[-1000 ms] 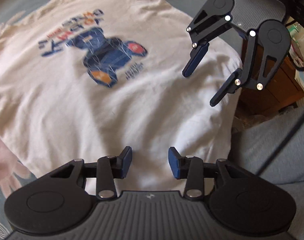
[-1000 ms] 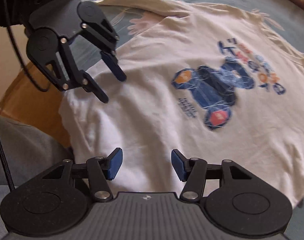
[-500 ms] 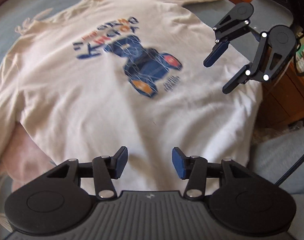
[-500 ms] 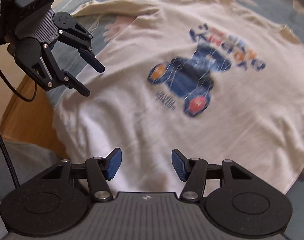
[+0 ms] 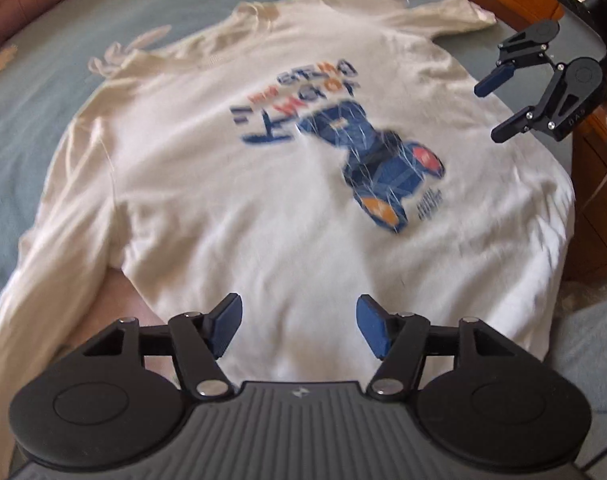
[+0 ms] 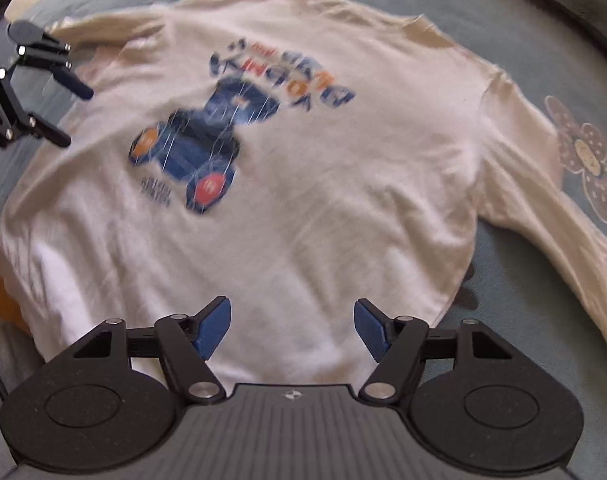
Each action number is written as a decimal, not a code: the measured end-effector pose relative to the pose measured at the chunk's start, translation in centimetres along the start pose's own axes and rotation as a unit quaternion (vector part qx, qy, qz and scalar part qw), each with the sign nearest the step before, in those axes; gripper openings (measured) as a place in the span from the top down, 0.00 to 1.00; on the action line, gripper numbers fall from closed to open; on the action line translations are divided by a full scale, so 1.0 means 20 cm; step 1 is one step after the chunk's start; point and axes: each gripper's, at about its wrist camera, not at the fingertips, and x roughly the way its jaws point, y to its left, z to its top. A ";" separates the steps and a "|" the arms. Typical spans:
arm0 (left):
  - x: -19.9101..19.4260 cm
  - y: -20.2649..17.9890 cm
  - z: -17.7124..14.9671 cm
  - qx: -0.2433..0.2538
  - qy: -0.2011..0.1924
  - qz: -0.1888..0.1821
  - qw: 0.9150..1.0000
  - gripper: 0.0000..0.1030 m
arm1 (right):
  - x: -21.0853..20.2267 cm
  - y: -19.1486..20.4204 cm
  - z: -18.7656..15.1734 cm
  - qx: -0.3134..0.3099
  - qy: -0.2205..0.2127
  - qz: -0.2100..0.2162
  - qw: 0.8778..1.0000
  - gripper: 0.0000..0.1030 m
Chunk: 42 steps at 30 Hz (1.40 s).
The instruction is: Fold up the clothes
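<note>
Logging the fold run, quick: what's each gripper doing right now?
Left gripper: open and opening, nothing between the jaws, above the shirt.
Right gripper: open and opening, nothing held, also above the shirt.

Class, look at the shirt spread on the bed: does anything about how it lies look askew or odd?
Mostly flat, print up, but the white shirt lies askew: its bottom corner droops over the bed edge, and its collar is rumpled.

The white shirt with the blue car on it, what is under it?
The white shirt lies spread flat on a blue flowered bedspread, which shows all around it. A pinkish patch peeks out by the hem. Whatever lies beneath the middle is covered.
</note>
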 end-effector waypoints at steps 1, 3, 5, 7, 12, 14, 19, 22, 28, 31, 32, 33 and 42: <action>0.02 0.02 0.05 -0.002 -0.012 0.004 1.000 0.39 | 0.00 -0.02 0.05 0.017 -0.020 -0.005 1.000 0.29; 0.07 0.06 0.16 -0.005 -0.036 0.011 0.999 0.39 | 0.06 -0.06 0.17 0.044 -0.052 -0.009 0.998 0.29; 0.12 0.09 0.26 -0.005 -0.058 0.016 0.998 0.39 | 0.14 -0.08 0.27 0.049 -0.072 -0.016 0.996 0.29; 0.18 0.09 0.34 -0.010 -0.069 0.018 0.997 0.39 | 0.22 -0.10 0.33 0.055 -0.073 -0.021 0.996 0.29; 0.28 0.14 0.28 -0.076 -0.042 0.018 0.996 0.38 | 0.22 -0.14 0.20 0.102 -0.045 -0.018 0.994 0.25; 0.27 0.14 0.28 -0.082 -0.037 0.023 0.996 0.38 | 0.16 -0.18 0.15 0.136 -0.043 -0.011 0.990 0.26; 0.24 0.12 0.37 -0.100 -0.046 0.031 0.993 0.38 | -0.04 -0.42 0.04 0.280 -0.084 -0.033 0.956 0.26; 0.23 0.11 0.46 -0.116 -0.068 0.022 0.991 0.38 | -0.12 -0.64 -0.07 0.373 -0.120 -0.071 0.917 0.26; 0.31 0.05 0.61 -0.116 -0.081 0.006 0.990 0.37 | -0.28 -1.05 -0.32 0.487 -0.180 -0.161 0.839 0.28; 0.33 0.01 0.65 -0.105 -0.088 0.000 0.991 0.37 | -0.32 -1.22 -0.49 0.536 -0.196 -0.197 0.797 0.40; 0.34 0.00 0.66 -0.101 -0.087 -0.003 0.991 0.37 | -0.33 -1.28 -0.55 0.557 -0.202 -0.201 0.780 0.44; 0.34 -0.01 0.67 -0.096 -0.086 -0.005 0.992 0.37 | -0.33 -1.33 -0.62 0.578 -0.211 -0.200 0.763 0.48; 0.40 -0.06 0.74 -0.076 -0.074 -0.015 0.994 0.37 | -0.22 -1.66 -0.89 0.661 -0.274 -0.173 0.677 0.52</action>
